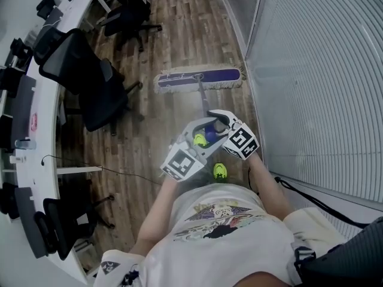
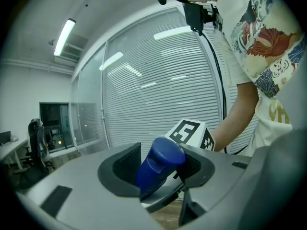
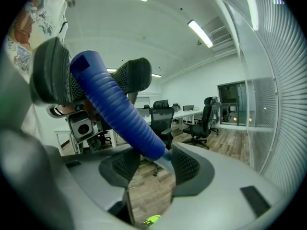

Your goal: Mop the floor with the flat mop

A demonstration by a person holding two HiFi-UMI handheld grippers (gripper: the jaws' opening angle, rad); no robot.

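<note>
**Both jaws pinch the mop's blue grip, one above the other, for a two-handed push.**
Your left gripper (image 2: 158, 172) clamps the top end of the blue grip (image 2: 161, 158). Your right gripper (image 3: 149, 163) closes on it just below, likely so one hand steers while the other drives. The flat mop head (image 1: 199, 79) lies flat on the wooden floor (image 1: 179, 28) ahead of you, close beside the glass wall (image 1: 311, 70), well placed to work that edge.
</note>
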